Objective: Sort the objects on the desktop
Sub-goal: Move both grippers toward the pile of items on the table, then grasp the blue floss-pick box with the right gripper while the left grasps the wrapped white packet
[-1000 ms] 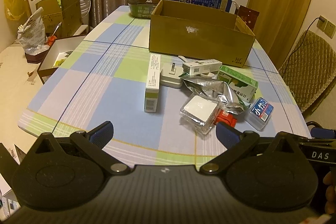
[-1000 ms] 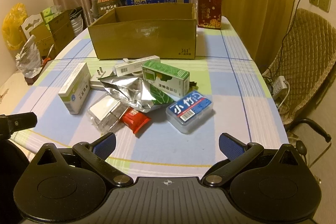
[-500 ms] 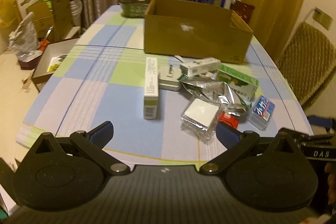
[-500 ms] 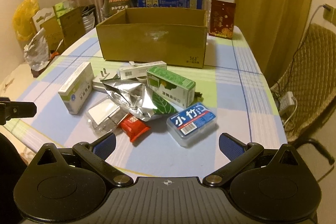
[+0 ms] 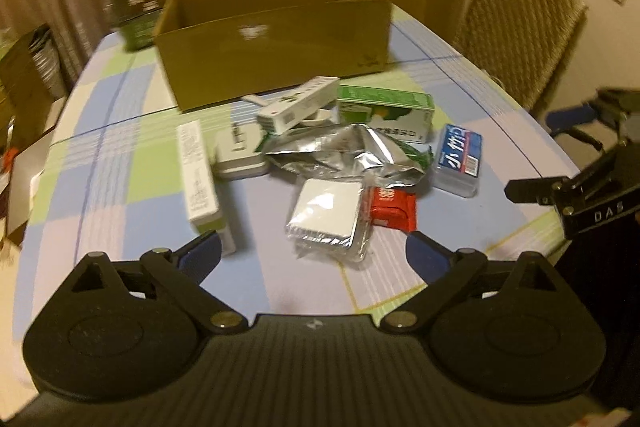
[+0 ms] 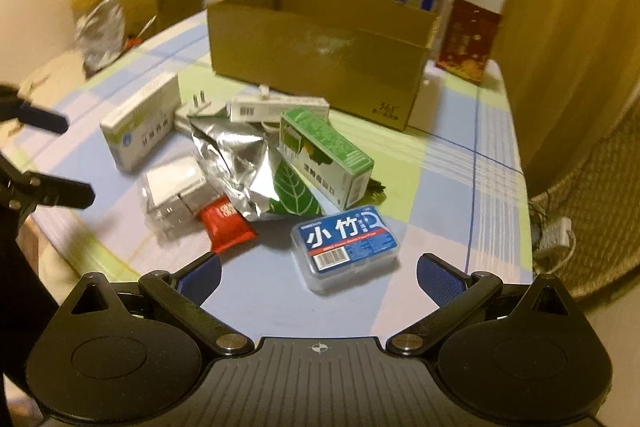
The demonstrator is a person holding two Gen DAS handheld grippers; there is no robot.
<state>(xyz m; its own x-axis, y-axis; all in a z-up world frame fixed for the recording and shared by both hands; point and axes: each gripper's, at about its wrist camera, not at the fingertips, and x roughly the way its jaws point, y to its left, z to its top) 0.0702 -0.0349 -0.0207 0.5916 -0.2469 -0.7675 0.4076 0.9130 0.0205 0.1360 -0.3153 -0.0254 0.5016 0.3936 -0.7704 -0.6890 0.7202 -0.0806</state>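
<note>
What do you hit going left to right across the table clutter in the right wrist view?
White medicine box → clear-wrapped white block → red packet → foil bag → green box → blue-labelled plastic case.

Left gripper (image 5: 312,255) tilted down over table (image 5: 100,195) near edge, jaws wide, closing, nothing between. Right gripper (image 6: 318,273) likewise tilted, jaws spread, empty.
</note>
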